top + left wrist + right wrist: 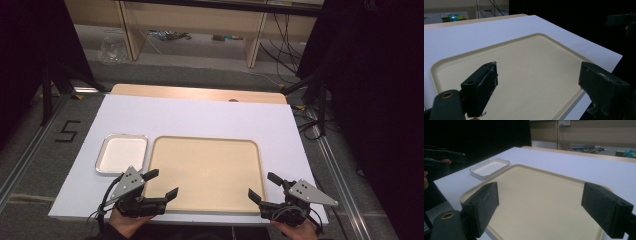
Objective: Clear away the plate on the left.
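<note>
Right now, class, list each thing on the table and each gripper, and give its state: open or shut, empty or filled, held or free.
Left gripper: open, nothing between its jaws, above the near left corner of the beige tray.
Right gripper: open, holding nothing, at the tray's near right corner.
Beige tray: flat on the white sheet, empty, free.
Small white dish: flat beside the tray's left edge, empty, free.

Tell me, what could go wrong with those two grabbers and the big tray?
The beige tray lies flat with a low rim, so the open left gripper and right gripper might slip off it. The small white tray sits close beside it and could get bumped. The beige tray's near edge is close to the table's front edge.
</note>
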`<state>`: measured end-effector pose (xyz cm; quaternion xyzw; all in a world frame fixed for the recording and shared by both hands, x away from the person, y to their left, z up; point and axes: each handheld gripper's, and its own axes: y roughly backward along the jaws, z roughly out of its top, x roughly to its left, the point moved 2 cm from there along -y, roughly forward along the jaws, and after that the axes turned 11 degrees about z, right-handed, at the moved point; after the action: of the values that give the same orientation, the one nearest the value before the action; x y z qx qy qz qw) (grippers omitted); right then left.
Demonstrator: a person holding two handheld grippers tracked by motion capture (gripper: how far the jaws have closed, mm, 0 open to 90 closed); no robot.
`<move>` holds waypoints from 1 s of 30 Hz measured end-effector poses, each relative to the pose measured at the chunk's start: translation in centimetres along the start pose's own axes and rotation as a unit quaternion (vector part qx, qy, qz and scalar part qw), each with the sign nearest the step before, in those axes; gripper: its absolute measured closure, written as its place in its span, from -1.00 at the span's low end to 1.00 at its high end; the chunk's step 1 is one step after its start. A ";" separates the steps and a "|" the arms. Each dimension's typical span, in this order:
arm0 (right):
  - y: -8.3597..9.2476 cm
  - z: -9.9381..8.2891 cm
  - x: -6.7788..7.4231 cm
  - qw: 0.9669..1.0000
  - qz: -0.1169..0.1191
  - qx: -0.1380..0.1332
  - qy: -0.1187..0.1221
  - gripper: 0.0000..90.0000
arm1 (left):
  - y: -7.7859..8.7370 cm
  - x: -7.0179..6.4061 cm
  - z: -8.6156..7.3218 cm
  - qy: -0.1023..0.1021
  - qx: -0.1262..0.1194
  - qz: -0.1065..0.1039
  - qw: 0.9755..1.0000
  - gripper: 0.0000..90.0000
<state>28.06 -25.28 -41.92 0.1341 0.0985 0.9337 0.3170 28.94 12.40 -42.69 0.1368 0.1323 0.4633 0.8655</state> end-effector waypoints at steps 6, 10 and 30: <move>0.0 0.0 0.0 1.000 0.000 -0.001 0.000 -0.66 | 0.0 0.2 0.0 0.001 0.001 0.003 1.000 -0.66; 0.0 0.0 0.0 1.000 -0.002 0.001 -0.001 -0.66 | -0.1 0.6 0.1 0.010 0.009 0.002 1.000 -0.66; 0.0 0.0 -0.1 1.000 -0.003 -0.004 0.001 -0.66 | -0.7 2.8 0.2 0.022 0.023 0.041 0.999 -0.65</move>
<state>28.11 -25.31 -41.91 0.1320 0.0951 0.9333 0.3200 31.09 14.37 -43.03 0.1515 0.1564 0.4981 0.8393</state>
